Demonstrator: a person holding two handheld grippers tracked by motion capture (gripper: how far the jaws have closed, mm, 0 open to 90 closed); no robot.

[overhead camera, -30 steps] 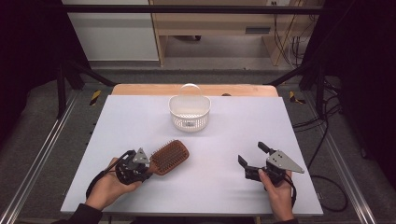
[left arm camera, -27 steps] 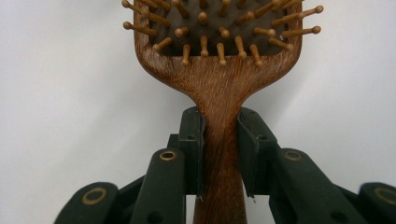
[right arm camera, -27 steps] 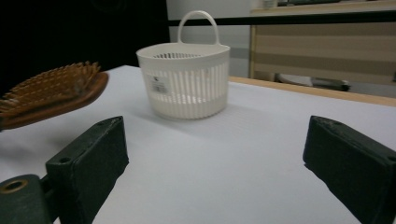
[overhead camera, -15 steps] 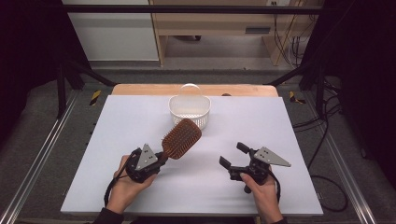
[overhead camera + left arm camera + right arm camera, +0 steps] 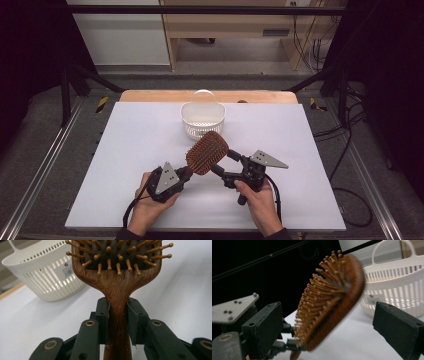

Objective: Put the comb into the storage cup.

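A wooden hairbrush (image 5: 207, 152) was held clear of the white table (image 5: 125, 150) by the left gripper (image 5: 184, 174), its jaws clamped on the narrow neck of the handle just below the paddle head, as was seen in the left gripper view. The right gripper (image 5: 224, 162) was brought close beside the brush head with its jaws spread wide and nothing between them. A white slotted basket (image 5: 202, 119) was placed just beyond the brush. The brush was judged light and rigid, its smooth varnished wood perhaps slippery; the pins (image 5: 117, 255) were best avoided, and a second hold was best taken across the solid edges of the head
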